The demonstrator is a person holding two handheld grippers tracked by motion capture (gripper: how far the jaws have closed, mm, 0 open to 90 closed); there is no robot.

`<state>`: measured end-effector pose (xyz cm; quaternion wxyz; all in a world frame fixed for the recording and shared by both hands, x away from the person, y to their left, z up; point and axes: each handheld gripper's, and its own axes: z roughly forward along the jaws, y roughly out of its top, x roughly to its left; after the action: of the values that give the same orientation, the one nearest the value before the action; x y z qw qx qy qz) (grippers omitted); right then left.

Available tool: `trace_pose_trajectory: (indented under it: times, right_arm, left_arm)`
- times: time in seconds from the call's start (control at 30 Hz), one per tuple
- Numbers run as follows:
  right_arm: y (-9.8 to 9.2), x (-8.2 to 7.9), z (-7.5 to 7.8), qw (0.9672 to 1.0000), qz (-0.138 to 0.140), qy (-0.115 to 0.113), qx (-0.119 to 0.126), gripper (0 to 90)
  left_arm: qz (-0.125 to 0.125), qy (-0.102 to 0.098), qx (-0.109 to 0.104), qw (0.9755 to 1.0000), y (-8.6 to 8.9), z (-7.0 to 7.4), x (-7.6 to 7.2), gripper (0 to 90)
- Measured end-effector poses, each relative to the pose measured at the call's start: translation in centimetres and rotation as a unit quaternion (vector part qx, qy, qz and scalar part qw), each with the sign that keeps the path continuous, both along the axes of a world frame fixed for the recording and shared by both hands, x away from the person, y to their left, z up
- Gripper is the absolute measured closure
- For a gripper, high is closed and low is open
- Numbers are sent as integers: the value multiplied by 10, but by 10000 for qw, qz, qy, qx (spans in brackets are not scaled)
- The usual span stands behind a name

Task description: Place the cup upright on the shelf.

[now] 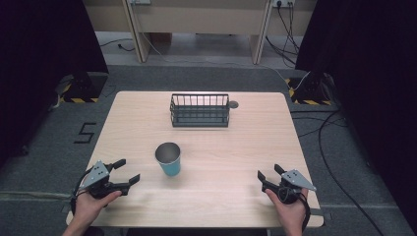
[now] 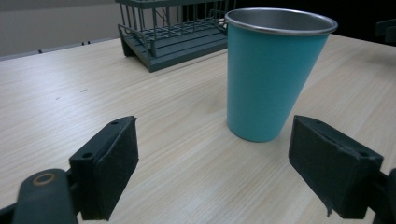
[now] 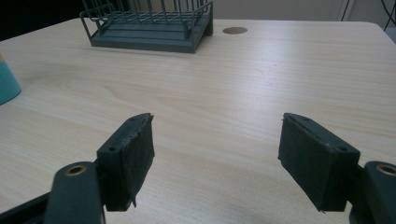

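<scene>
— What surrounds the wooden table (image 1: 147, 123)?

— Grey carpet (image 1: 44, 142), black curtains (image 1: 44, 39) on both sides, pale furniture legs beyond its far edge.

— And on the table?

— A dark wire rack (image 1: 199, 110) near its far edge, a teal metal cup (image 1: 168, 159) upright at its middle.

— The grippers?

— At the near corners: left gripper (image 1: 126, 173) and right gripper (image 1: 269, 174), jaws spread wide, both empty.

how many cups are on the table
1. The cup, teal with a metal rim, stands upright near the middle of the table, in front of the wire rack. Nothing seems hidden.
</scene>
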<state>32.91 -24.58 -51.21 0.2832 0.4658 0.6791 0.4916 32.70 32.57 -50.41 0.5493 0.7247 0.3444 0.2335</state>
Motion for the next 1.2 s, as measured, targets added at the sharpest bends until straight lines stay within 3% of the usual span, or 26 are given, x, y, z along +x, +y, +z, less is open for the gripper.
trace_pose_trajectory:
  times: [0.13,0.23,0.37,0.57,0.77,1.2]
  right_arm:
    - [-1,-1,0,10000,-16,-3,57,251]
    - [-3,-1,0,9998,-46,-31,166,247]
    - [-5,-1,0,9998,-55,-24,194,247]
    - [-5,-1,0,9998,-46,8,213,249]
    - [-4,-1,0,9998,-40,-3,187,249]
    - [-4,0,0,9999,-35,0,159,249]
  left_arm:
    - [-182,17,-140,9997,-8,0,3,153]
    - [-286,-85,-42,9995,-15,1,6,146]
    - [-318,-164,-81,9993,-20,4,12,145]
    - [-396,-97,-96,9991,-22,3,13,144]
    - [-504,-187,-66,9985,-31,8,19,144]
    - [-818,-79,63,9966,-51,3,28,144]
